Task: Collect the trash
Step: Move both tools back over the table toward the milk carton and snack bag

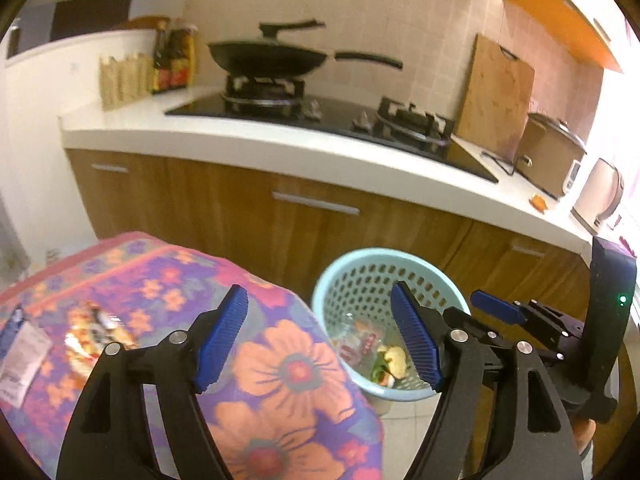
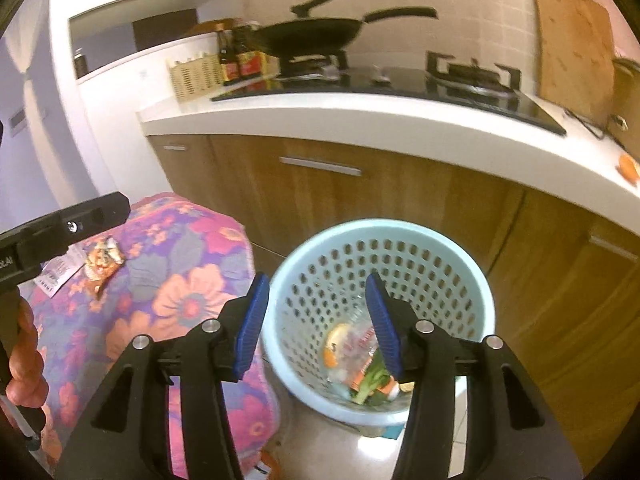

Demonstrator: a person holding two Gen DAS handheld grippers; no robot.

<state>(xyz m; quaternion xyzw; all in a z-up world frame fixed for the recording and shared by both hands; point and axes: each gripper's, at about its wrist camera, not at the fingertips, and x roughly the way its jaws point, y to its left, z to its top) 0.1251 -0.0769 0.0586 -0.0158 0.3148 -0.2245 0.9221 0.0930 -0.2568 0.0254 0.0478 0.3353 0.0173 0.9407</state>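
Basket (image 2: 476,292) mouth open from above; cloth-covered table (image 2: 192,280) crowds its left, cabinet fronts (image 2: 400,200) close behind.

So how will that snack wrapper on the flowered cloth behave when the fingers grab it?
The snack wrapper looks crinkled and shiny, so it is probably floppy, very light and a bit slippery. It lies flat on the soft flowered cloth, so the fingers may pinch cloth along with it. Pushed, it would likely slide, not roll.
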